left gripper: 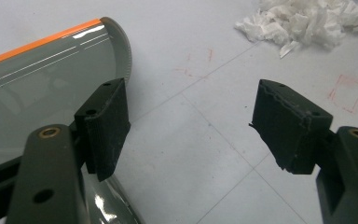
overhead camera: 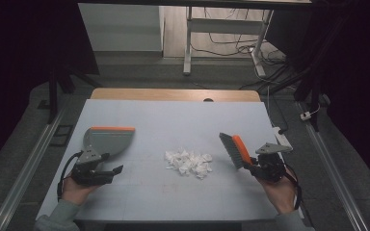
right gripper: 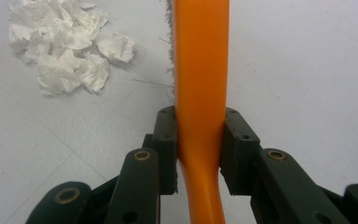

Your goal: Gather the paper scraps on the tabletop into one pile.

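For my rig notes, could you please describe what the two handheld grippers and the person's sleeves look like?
Both the left gripper and the right gripper are black, with blocky black jaw pads, brass-coloured pivot rings, a grey three-cornered plate on top and a trailing black cable. The sleeves are pale grey-green.

The dustpan [overhead camera: 107,140] is grey with an orange lip; the brush [overhead camera: 236,150] has an orange back and grey bristles. White paper scraps [overhead camera: 189,162] lie on the pale blue-grey surface [overhead camera: 173,120] — faint red marks there.

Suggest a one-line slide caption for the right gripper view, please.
Right gripper clamps the orange brush handle beside the shredded paper pile.
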`<state>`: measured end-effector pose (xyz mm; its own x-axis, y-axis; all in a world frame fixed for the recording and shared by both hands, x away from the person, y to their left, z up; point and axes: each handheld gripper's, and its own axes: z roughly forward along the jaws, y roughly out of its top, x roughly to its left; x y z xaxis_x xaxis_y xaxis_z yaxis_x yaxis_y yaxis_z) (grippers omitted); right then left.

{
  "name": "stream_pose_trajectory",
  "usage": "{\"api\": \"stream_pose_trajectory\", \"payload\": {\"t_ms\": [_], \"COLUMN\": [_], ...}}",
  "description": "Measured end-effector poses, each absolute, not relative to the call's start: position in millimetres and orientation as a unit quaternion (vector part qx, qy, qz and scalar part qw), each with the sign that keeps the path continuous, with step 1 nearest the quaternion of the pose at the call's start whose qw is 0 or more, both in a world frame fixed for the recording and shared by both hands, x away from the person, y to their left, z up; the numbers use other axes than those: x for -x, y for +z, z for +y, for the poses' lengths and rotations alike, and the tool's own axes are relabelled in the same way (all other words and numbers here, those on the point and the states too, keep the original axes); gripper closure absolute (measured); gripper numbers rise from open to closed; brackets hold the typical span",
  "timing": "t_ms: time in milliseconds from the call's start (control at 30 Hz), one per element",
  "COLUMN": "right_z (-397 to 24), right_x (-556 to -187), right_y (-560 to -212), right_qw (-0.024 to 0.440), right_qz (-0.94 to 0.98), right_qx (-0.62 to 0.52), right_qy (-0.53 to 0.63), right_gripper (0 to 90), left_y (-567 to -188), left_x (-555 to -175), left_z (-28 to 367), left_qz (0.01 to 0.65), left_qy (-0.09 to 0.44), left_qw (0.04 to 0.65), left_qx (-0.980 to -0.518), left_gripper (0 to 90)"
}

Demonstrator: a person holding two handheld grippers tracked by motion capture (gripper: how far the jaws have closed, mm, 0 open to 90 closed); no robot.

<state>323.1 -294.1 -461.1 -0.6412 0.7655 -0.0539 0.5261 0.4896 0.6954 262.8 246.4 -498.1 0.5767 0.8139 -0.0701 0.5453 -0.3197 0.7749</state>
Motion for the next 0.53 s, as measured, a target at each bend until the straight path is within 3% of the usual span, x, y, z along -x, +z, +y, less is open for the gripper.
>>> {"api": "stream_pose_trajectory", "payload": {"t_ms": [533], "right_z": [-295.7], "right_x": [-320.7], "right_y": [-458.8], "right_qw": [0.187], "right_qz": [0.84], "right_qx": [-0.377], "right_qy": [0.343], "right_gripper": [70.2], "left_y": [-497.3], "left_x": [-264.0], "left_z": [246.1], "left_qz": [0.428], "left_qy": [0.169], "left_qw": [0.399], "left_qx": [-0.793], "left_gripper": [28.1]}}
